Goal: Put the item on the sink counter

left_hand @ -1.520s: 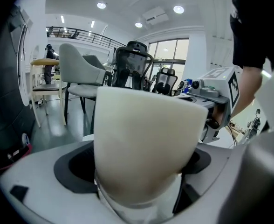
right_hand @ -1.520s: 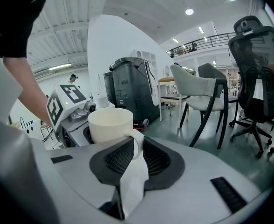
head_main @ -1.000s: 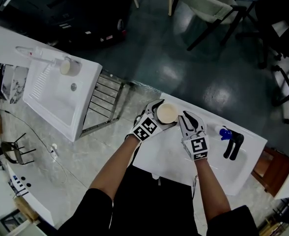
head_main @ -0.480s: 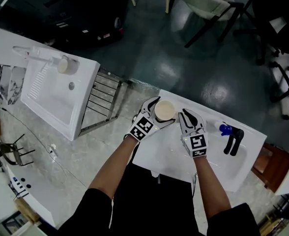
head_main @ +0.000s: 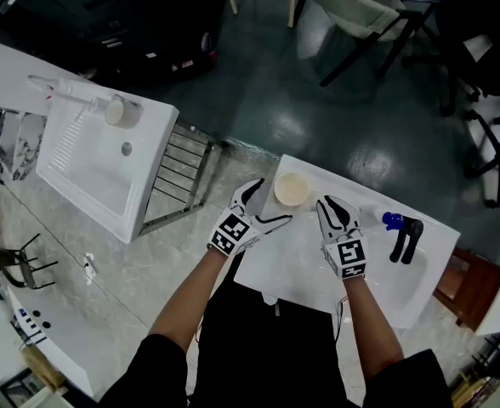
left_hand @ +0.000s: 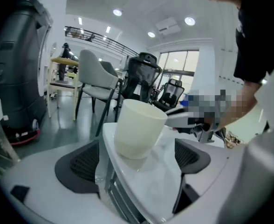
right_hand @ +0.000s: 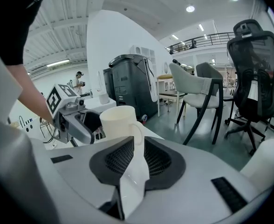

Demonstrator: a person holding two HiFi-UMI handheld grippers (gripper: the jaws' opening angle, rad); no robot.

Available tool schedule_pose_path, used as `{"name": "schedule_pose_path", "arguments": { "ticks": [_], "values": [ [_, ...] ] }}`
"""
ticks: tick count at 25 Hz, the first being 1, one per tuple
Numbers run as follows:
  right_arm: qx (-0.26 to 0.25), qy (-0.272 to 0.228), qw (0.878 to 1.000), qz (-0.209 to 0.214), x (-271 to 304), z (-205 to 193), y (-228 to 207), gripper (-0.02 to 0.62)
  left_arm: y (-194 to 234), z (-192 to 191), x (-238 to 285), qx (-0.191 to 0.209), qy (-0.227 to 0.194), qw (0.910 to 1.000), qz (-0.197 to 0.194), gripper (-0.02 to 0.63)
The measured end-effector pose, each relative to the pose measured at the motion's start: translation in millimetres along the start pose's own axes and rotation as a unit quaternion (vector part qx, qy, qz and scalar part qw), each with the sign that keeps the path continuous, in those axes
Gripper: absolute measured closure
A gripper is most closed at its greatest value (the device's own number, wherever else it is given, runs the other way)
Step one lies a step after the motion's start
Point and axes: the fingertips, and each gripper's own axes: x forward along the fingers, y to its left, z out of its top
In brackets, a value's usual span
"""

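Head view: a cream mug (head_main: 291, 189) stands upright on the white sink counter (head_main: 301, 266), close to its upper left corner in the middle of the frame. The left gripper (head_main: 271, 202) lies just beside it at the counter's edge, jaws spread wide and not touching it. The right gripper (head_main: 333, 206) rests on the counter to the mug's right, clear of it. A black faucet (head_main: 400, 238) with a blue top stands further right.

Left gripper view: the jaws stand far apart with only the counter's edge between them. The mug (left_hand: 138, 127) sits on the counter ahead of the tips, free of both pads.

Right gripper view: the jaws are drawn nearly together and grip nothing. The mug (right_hand: 118, 125), handle toward the camera, stands just past them.

As I judge it, the placing is done and the step in hand is letting go. The next move calls for backing both grippers away without nudging the mug, since it stands near the corner.
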Motion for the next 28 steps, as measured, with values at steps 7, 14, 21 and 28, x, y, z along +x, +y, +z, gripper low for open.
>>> {"name": "schedule_pose_path", "arguments": {
  "ticks": [7, 14, 21, 28],
  "values": [
    [0.007, -0.02, 1.0, -0.013, -33, 21, 27, 0.532, -4, 26, -78, -0.06, -0.084, 0.993, 0.059, 0.106],
    [0.0, -0.051, 0.998, -0.032, -76, 67, 82, 0.532, -45, 48, -137, -0.114, -0.088, 0.9878, 0.058, 0.106],
    [0.038, -0.087, 0.992, -0.081, -145, 97, 143, 0.532, -110, 102, -179, -0.065, -0.131, 0.9893, -0.005, 0.107],
    [0.049, -0.147, 0.978, -0.139, -208, 119, 186, 0.532, -169, 127, -195, -0.039, -0.149, 0.9844, -0.085, 0.137]
  ]
}}
